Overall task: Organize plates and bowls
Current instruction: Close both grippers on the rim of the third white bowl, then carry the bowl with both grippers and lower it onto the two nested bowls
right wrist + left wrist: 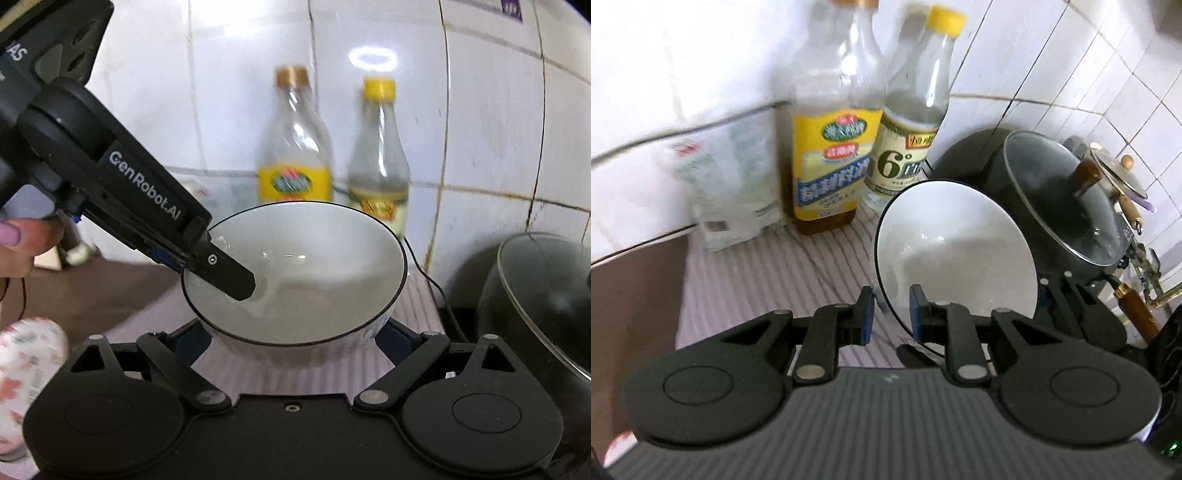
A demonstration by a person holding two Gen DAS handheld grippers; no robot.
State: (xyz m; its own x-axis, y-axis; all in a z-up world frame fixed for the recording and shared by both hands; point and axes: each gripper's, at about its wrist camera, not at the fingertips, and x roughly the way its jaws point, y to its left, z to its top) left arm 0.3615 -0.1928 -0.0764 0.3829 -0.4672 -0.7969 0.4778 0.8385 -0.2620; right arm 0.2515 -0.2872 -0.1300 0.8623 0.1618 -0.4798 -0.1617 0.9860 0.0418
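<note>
Above a striped counter mat (768,280) in a tiled kitchen corner, a white bowl (306,266) with a dark rim hangs between two handheld grippers. The left gripper (891,314) pinches the bowl's rim, one blue-padded finger inside and one outside, its jaws drawn nearly together on the thin wall. The right gripper (291,332) cradles the bowl's lower body between widely spread fingers; from the right wrist view, its blue pads sit against both sides of the bowl. A fingertip with a pink nail (14,232) shows behind the left gripper. Behind the bowl stand a yellow-labelled bottle (831,155) and a yellow-capped bottle (912,122) against the white wall tiles. Beside them rests a blurred white packet (735,192). To the bowl's right leans a dark pot with a glass lid (1067,199).
</note>
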